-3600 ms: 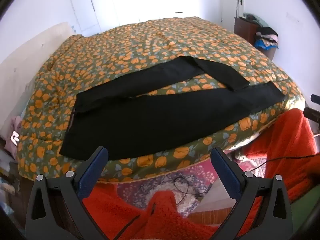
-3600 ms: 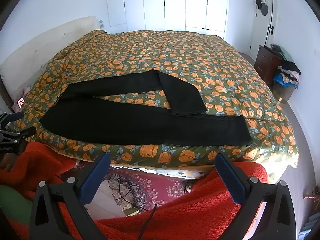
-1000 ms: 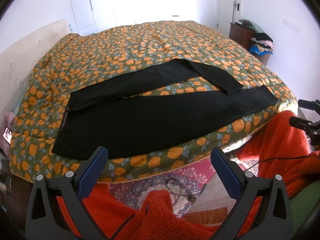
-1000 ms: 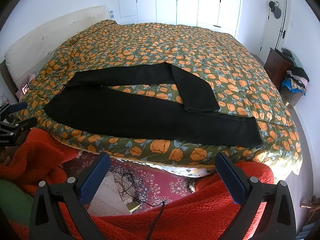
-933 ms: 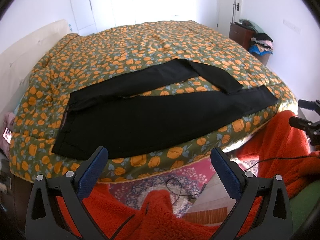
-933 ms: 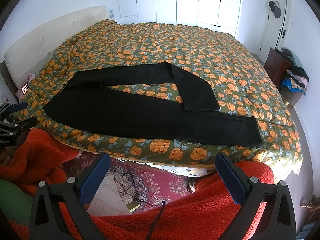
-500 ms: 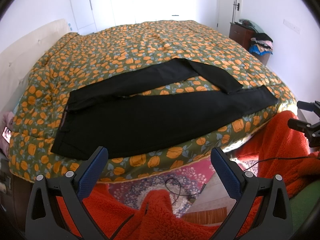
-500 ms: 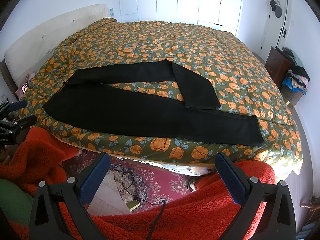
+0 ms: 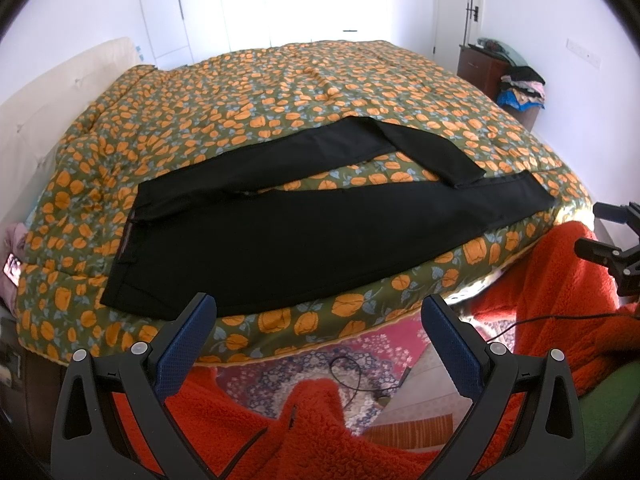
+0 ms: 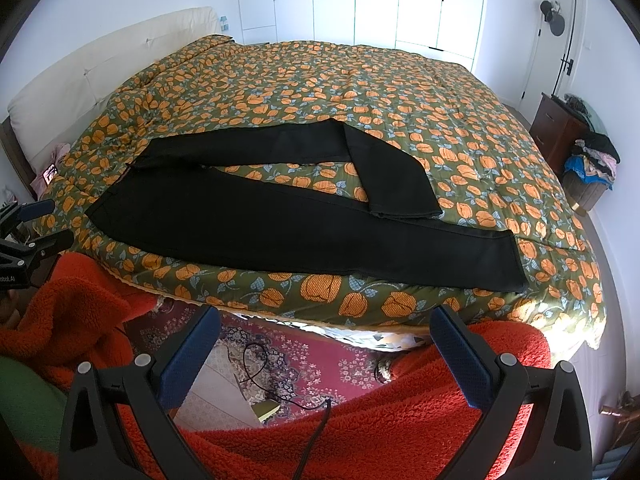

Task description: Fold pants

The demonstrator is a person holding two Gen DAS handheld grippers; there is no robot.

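Floral bed (image 9: 280, 92), black pants (image 9: 304, 232) ahead—left gripper (image 9: 316, 320) spread

The left gripper (image 9: 316, 312) has a black plastic frame with triangle-shaped cut-outs in each side. Its two fingers (image 9: 188, 344) carry dark blue pads with a fine dotted texture. Small silver screws (image 9: 139, 347) sit at the finger joints. The right gripper (image 10: 324, 324) has the same build: black frame, blue textured pads, silver screws (image 10: 507, 359). A thin black cable (image 10: 316, 432) runs down from it. The person wears a fluffy orange-red fleece (image 10: 380, 420), with a bit of green cloth (image 10: 24, 404) beside it. White letters are printed on the left gripper's black body in the right wrist view; they are too small to read in full.
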